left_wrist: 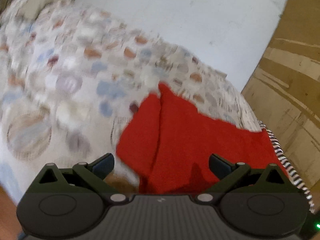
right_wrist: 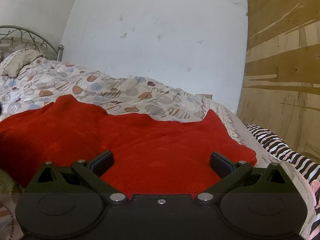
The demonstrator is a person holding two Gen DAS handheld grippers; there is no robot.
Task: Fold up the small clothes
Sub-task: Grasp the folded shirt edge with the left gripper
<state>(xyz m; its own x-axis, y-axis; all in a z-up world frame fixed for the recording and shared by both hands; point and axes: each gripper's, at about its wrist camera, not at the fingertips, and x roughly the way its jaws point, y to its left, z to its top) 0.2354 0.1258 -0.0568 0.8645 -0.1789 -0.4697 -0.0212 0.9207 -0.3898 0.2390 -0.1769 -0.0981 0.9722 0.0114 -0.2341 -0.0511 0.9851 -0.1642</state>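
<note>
Red cloth [right_wrist: 140, 136] lies spread on the quilt [right_wrist: 120, 92], rumpled, with one lengthwise crease and no neat fold visible; most folding seems left. Left gripper [left_wrist: 161, 165] and right gripper [right_wrist: 161, 163] hover at its 6 o'clock edge, both released, grasping nothing.

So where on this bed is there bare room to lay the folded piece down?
The patterned duvet is free behind the red garment, between it and the pillow by the headboard. In the left wrist view, blurred duvet lies bare to the garment's left. The striped cloth crowds the side nearest the wooden panel.
</note>
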